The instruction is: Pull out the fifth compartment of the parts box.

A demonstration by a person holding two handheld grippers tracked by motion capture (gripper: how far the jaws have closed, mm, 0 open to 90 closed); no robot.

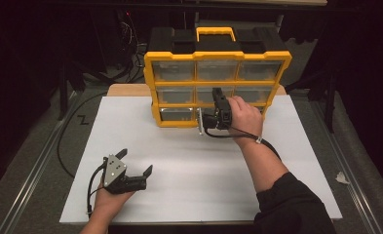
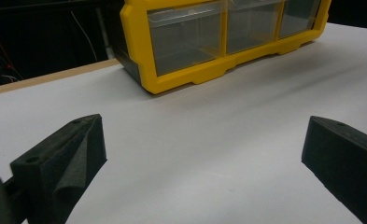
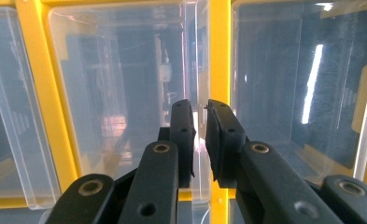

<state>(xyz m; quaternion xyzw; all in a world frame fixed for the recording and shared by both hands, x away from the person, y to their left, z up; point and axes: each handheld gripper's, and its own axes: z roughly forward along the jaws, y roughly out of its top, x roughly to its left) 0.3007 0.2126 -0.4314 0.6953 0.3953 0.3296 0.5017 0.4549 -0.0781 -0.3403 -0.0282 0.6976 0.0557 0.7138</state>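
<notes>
High view: a yellow-framed organizer (image 1: 218,87) with clear drawers stands upright at top centre of the white tabletop (image 1: 189,180). The right gripper (image 1: 217,105) sits just right of centre, pressed up to the middle column of the cabinet's front, hand wrapped around its body. The left gripper (image 1: 136,163) rests at lower left on the bare tabletop, well apart from the cabinet, jaws spread with nothing between them. Left gripper view: both jaws stand wide at the lower corners of the frame over white surface; the organizer's lower left corner fills the upper centre, far off. Right gripper view: the jaws rise from the bottom centre, drawn nearly together and pinching the thin clear edge of a drawer (image 3: 125,93) in the left half of the frame, right beside the yellow divider (image 3: 218,46). Judgement: a drawer pull looks to be the step in hand. Risks from here: the clamped lip is slick, thin plastic, so the pads could slide off under a straight tug; a skewed pull could jam the drawer in its slot; with the left gripper idle, nothing braces the cabinet, and it might skid or tip forward.
</notes>
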